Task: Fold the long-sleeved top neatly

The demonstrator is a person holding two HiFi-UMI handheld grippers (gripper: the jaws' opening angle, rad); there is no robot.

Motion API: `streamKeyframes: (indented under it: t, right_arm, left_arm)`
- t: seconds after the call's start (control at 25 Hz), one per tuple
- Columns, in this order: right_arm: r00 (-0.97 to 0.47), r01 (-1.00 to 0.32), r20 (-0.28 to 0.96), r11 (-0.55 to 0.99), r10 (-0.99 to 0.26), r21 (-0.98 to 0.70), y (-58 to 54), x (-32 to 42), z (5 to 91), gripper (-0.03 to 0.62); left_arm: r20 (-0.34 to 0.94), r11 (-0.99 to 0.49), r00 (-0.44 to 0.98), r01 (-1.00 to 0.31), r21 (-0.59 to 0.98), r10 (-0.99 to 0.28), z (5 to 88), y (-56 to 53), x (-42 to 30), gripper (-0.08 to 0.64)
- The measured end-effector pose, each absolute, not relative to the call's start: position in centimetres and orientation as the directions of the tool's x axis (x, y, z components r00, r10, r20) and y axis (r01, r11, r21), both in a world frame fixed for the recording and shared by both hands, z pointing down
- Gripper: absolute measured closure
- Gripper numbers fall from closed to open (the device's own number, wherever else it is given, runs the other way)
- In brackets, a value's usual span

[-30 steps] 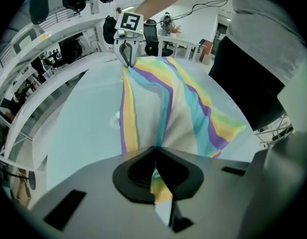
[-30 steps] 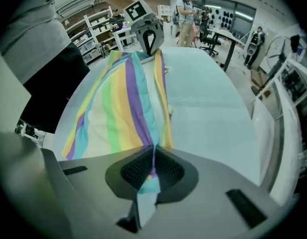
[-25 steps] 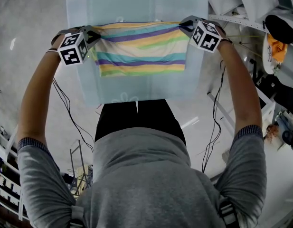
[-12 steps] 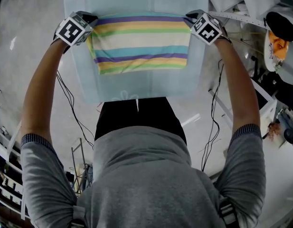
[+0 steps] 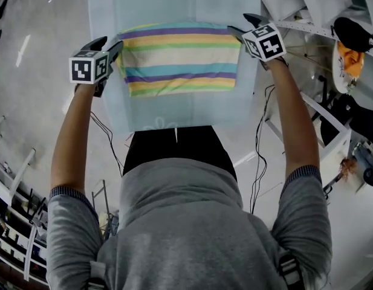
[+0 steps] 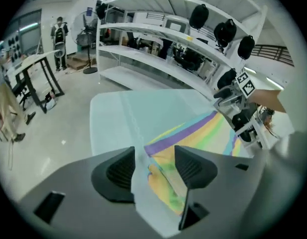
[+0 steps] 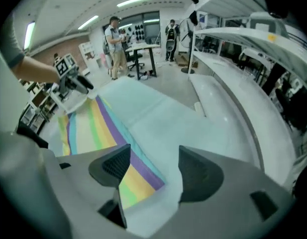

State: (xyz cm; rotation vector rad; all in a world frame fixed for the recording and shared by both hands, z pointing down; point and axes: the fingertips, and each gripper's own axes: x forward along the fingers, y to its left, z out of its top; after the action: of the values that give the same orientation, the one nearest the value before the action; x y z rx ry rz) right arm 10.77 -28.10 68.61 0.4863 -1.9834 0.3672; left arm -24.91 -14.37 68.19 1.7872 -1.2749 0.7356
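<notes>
Now top (image 5: 181, 58) flat between both tongs (image 5: 109, 46) (image 5: 242, 26)

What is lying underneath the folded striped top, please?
The striped top lies flat on a pale blue table cover, which shows all round it. The part of the cover beneath the top, and the top's folded-in layers, are hidden.

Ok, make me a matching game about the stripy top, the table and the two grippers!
Things: 1 striped top; 2 table; 3 left gripper; 4 right gripper.
States: a open, at the top's right corner; b folded flat; c open, at the top's left side; d light blue, under the top.
Pairs: 1-b, 2-d, 3-c, 4-a.
Both grippers' jaws have just been opening, a top corner loose between each pair.
</notes>
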Motion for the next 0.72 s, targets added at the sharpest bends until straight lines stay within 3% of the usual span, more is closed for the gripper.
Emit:
streamKeyframes:
  t: [0.44, 0.72]
  right_arm:
    - [-0.632, -0.539, 0.741, 0.816, -0.227, -0.210, -18.3, 1.2, 58.9, 0.268]
    - [-0.672, -0.605, 0.698, 0.726, -0.246, -0.327, -12.3, -4.2, 57.8, 0.268]
  left_arm:
    - [0.773, 0.035, 0.282, -0.930, 0.365, -0.569, 65.7, -8.0, -22.1, 0.256]
    - [0.785, 0.102, 0.193, -0.946, 0.309, -0.589, 65.9, -6.5, -21.8, 0.247]
